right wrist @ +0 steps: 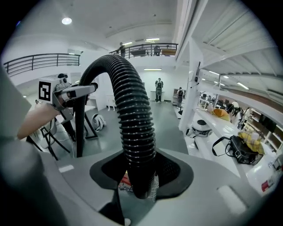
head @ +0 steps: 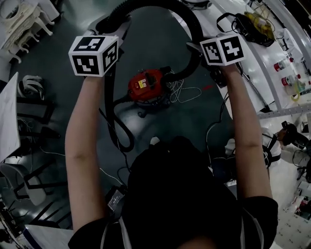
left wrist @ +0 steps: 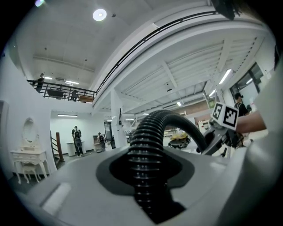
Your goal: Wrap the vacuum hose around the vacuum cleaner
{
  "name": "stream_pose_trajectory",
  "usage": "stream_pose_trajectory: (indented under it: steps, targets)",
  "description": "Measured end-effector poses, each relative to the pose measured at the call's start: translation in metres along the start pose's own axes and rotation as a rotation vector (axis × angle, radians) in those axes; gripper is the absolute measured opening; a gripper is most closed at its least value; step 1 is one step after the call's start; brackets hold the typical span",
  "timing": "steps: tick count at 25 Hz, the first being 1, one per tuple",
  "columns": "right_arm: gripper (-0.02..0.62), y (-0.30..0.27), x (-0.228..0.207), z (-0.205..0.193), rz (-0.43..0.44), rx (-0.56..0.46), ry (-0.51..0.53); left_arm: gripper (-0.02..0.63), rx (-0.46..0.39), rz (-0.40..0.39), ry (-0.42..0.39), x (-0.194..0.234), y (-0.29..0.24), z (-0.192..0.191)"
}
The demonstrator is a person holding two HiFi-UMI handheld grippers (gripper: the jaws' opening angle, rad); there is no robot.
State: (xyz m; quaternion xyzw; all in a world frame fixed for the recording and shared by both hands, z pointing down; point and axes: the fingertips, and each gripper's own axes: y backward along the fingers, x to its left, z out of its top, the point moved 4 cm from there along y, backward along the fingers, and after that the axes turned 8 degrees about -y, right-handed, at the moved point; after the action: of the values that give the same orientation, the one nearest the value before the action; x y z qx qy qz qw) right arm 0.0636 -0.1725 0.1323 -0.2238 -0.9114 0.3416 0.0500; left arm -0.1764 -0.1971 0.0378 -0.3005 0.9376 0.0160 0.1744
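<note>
The red vacuum cleaner (head: pixel 146 85) stands on the dark floor below both raised grippers. Its black ribbed hose (head: pixel 160 5) arches between the two grippers. My left gripper (head: pixel 116 24) is shut on the hose (left wrist: pixel 148 145), which runs up through the jaws and curves right toward the right gripper (left wrist: pixel 221 132). From the left gripper a stretch of hose hangs down into a loop (head: pixel 121 136) on the floor. My right gripper (head: pixel 197 48) is shut on the hose (right wrist: pixel 132 123). Below it the hose leads down to the vacuum, whose red body (right wrist: pixel 126 180) shows through the jaws.
A white cable (head: pixel 183 92) lies tangled right of the vacuum. A white bench (head: pixel 272 63) with a black bag (head: pixel 250 26) and bottles runs along the right. Chairs (head: pixel 29 180) and a white table stand at the left. People stand far off in the hall (right wrist: pixel 159 88).
</note>
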Motion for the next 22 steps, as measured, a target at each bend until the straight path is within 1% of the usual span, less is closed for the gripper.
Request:
stream_pose_trajectory:
  steps: [5,9,14,18,20,22]
  targets:
    - [0.176,-0.016,0.013,0.001,0.092,0.058,-0.029,0.141,0.002,0.015,0.010,0.014,-0.004,-0.007]
    - [0.176,-0.034,0.025,0.005,0.174,0.073,-0.066,0.141,0.016,0.047,0.015,0.025,-0.004,-0.010]
    - [0.176,-0.064,0.034,0.003,0.246,0.093,-0.098,0.141,0.053,0.073,0.018,0.035,-0.009,-0.023]
    - [0.177,-0.084,0.033,-0.004,0.264,0.124,-0.080,0.143,0.081,0.080,-0.001,0.036,-0.018,-0.033]
    - [0.178,-0.092,0.029,-0.010,0.259,0.142,-0.062,0.143,0.096,0.077,-0.037,0.034,-0.023,-0.036]
    - [0.178,-0.096,0.023,-0.014,0.262,0.148,-0.067,0.143,0.112,0.071,-0.079,0.032,-0.029,-0.037]
